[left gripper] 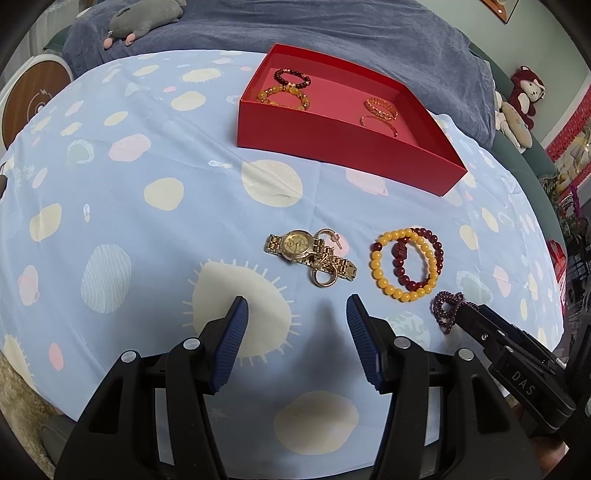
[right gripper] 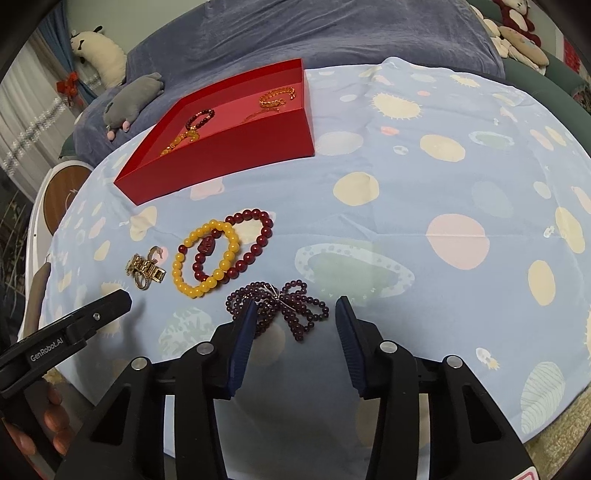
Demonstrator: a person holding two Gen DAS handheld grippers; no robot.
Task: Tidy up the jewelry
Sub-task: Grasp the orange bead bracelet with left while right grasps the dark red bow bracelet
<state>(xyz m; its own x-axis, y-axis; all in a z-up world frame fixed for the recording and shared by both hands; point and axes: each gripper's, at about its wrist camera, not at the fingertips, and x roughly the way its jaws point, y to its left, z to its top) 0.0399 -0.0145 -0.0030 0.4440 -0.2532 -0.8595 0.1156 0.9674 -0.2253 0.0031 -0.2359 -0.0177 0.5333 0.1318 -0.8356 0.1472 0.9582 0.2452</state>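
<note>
A red box [left gripper: 332, 147] [right gripper: 229, 155] sits at the back of the table with several bracelets inside. On the cloth lie a gold watch [left gripper: 299, 245] [right gripper: 146, 267] with gold rings, a yellow bead bracelet [left gripper: 400, 291] [right gripper: 186, 284] overlapping a dark red bead bracelet [left gripper: 437, 251] [right gripper: 258, 236], and a purple bead bow-shaped piece [left gripper: 445, 312] [right gripper: 291, 310]. My left gripper [left gripper: 297, 306] is open and empty, just short of the watch. My right gripper [right gripper: 295, 310] is open, its fingers either side of the purple bead piece.
The round table has a light blue spotted cloth [left gripper: 166, 184] [right gripper: 443, 184]. A blue-grey sofa with plush toys [left gripper: 144, 22] [right gripper: 133, 96] stands behind. A round wooden-topped stand [left gripper: 33, 99] is at the left.
</note>
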